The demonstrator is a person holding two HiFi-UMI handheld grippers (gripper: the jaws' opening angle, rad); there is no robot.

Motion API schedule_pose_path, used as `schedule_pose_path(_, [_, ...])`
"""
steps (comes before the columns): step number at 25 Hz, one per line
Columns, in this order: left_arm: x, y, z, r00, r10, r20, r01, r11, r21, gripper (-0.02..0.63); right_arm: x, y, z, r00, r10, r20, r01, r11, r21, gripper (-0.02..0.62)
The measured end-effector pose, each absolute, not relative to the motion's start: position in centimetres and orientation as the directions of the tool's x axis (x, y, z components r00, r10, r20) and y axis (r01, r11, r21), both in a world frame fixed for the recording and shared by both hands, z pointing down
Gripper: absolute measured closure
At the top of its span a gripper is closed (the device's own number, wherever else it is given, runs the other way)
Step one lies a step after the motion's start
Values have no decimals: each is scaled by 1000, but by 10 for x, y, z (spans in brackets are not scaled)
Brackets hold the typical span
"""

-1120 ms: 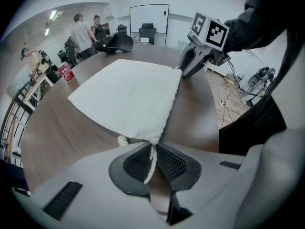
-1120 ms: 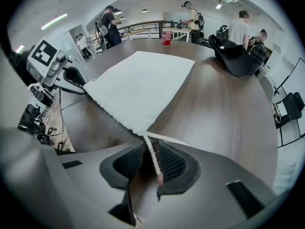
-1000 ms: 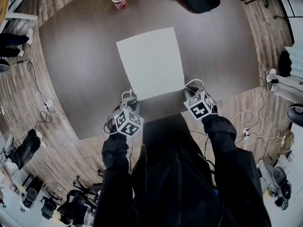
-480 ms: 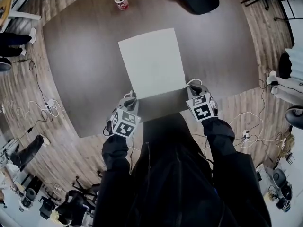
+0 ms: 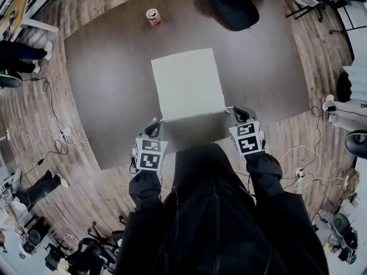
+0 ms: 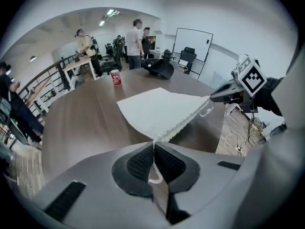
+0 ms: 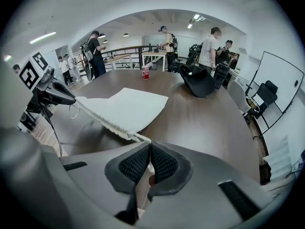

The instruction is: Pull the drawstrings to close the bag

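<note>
A flat white drawstring bag (image 5: 186,82) lies on the dark brown table (image 5: 109,96), its mouth edge towards me. My left gripper (image 5: 156,127) is shut on the white drawstring at the near left corner; its jaws have just been closing with the cord between them. My right gripper (image 5: 237,114) is shut on the drawstring at the near right corner. In the left gripper view the gathered mouth edge (image 6: 183,120) runs taut and raised from my left gripper (image 6: 153,144) to the right gripper (image 6: 224,93). In the right gripper view it runs from my right gripper (image 7: 148,146) to the left gripper (image 7: 59,94).
A red drink can (image 5: 153,16) stands at the table's far left. A black bag (image 5: 230,3) lies at the far edge. The table's near edge is just under my hands. Several people (image 6: 136,44) stand beyond the far end. Cables (image 5: 57,136) lie on the wood floor.
Both grippers have risen from the table, lifting the bag's near edge with them. That edge now hangs taut between them; the far part of the bag still lies flat.
</note>
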State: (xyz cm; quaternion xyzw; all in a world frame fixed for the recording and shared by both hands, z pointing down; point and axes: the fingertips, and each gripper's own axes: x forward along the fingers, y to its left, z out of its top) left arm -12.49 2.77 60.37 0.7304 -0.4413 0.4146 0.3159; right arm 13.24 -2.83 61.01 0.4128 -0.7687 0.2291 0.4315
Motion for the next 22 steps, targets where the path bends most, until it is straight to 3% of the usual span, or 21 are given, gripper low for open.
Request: schedule_pose_path(22, [-170,-36,443,40,-717,696,-989,-129,-76,568,135,-76,447,-244,-728,641,-889,433,152,568])
